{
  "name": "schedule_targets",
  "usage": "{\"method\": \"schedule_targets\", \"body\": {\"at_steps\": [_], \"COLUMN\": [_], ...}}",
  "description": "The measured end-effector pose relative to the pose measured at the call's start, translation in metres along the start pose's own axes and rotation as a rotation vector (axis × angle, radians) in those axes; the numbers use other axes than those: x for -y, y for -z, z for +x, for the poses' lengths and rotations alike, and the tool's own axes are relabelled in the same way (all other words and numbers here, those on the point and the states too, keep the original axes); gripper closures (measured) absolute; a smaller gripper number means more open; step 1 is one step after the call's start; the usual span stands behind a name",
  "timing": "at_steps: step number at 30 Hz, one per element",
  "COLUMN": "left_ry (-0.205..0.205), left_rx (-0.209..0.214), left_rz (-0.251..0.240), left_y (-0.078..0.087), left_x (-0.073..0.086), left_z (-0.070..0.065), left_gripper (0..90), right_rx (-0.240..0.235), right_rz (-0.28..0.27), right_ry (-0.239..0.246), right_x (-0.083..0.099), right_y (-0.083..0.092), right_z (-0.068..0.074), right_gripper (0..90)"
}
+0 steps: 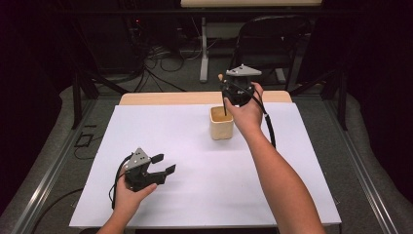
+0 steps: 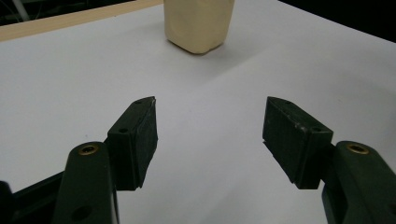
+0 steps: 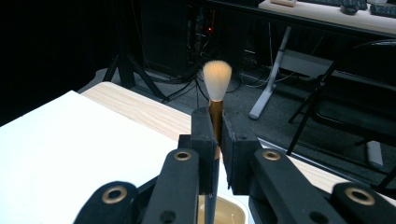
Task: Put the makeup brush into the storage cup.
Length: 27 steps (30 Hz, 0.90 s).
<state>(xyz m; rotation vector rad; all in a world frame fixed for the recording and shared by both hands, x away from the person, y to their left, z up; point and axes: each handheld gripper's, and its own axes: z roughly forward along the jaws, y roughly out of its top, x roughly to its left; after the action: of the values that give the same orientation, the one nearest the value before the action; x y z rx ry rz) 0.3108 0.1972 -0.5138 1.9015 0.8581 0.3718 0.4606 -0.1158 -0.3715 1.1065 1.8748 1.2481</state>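
Observation:
A cream cup [image 1: 221,124] stands on the white table cover [image 1: 185,185], right of centre toward the back. My right gripper [image 1: 227,93] hovers just above it, shut on a brush. The thin dark lower end of the brush's handle [image 1: 225,108] dips into the cup. In the right gripper view the jaws [image 3: 218,135] clamp the golden-brown handle. The fluffy pale brush head [image 3: 217,74] stands upright above them, with the cup's rim [image 3: 232,208] below. My left gripper [image 1: 163,164] rests low at the front left, open and holding nothing. Its view [image 2: 210,135] looks toward the cup [image 2: 198,23].
A strip of bare wooden tabletop [image 1: 160,98] shows behind the white cover. Beyond the table are a dark folding chair [image 1: 272,44], a desk leg [image 1: 203,53] and cables on the floor. Metal rails run along both table sides.

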Motion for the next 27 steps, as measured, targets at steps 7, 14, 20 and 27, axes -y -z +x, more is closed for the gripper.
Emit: {"method": "schedule_targets", "body": {"at_steps": [7, 14, 20, 27], "left_ry": [-0.003, 0.001, -0.005, -0.002], "left_rx": [0.001, -0.002, -0.001, -0.002], "left_rz": [0.004, 0.004, 0.006, 0.005], "left_y": [-0.001, -0.001, -0.001, -0.001], "left_x": [0.0, 0.001, 0.001, 0.001], "left_z": [0.0, 0.002, 0.002, 0.002], "left_gripper": [35.4, 35.4, 35.4, 35.5], "right_rx": [-0.001, 0.003, 0.002, 0.0], "right_rz": [0.005, 0.02, 0.03, 0.038], "right_ry": [0.004, -0.007, -0.005, -0.001], "right_x": [0.003, 0.013, 0.019, 0.025], "right_y": [-0.004, -0.011, -0.015, -0.019], "right_z": [0.001, -0.001, -0.002, -0.001], "right_gripper": [84.0, 84.0, 84.0, 84.0]}}
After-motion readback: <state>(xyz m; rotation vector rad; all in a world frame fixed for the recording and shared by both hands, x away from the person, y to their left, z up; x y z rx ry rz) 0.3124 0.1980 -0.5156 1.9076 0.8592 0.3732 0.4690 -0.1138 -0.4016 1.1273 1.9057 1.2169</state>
